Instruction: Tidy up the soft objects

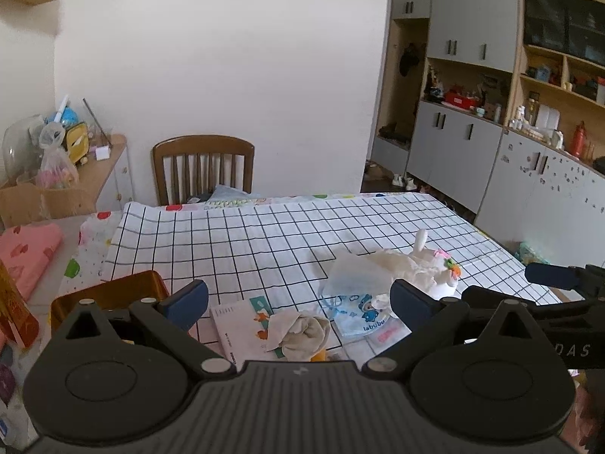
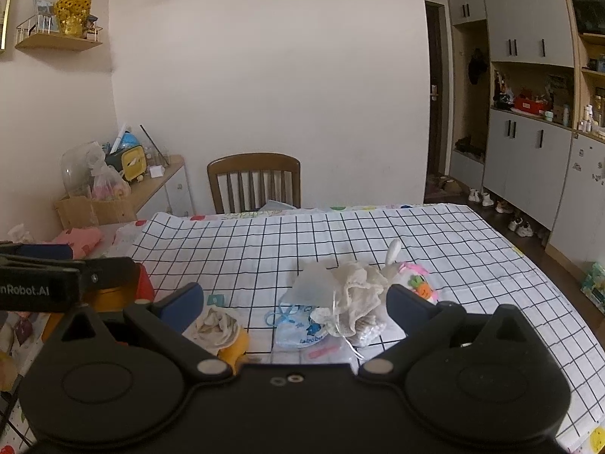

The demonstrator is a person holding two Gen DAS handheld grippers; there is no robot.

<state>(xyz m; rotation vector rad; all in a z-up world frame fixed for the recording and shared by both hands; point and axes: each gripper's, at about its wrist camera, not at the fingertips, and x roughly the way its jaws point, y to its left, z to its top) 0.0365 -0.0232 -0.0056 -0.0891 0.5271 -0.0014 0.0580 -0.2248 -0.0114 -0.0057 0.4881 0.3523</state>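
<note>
Left wrist view: left gripper (image 1: 298,299) spread wide, empty, hovering above table (image 1: 264,234). Crumpled beige cloth (image 1: 302,335) just ahead between fingers; light, limp, pinch at bunched top. Printed mask (image 1: 359,316) ahead-right, thin, slippery packaging likely. Gold box (image 1: 109,295) ahead-left. Right gripper (image 2: 295,300) likewise spread, empty; gauze bundle (image 2: 355,299) ahead, airy, grab mid-bunch.

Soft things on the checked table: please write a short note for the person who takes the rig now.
Left tool: open, empty, above the near table edge.
Right tool: open, empty, beside it.
On the checked cloth: rolled beige cloth on a booklet, blue printed child's mask, white tissue, cream mesh bag, white plush toy.
Orange box stands at left.
Done: nothing visibly sorted.
Left: gather all the soft things.
</note>
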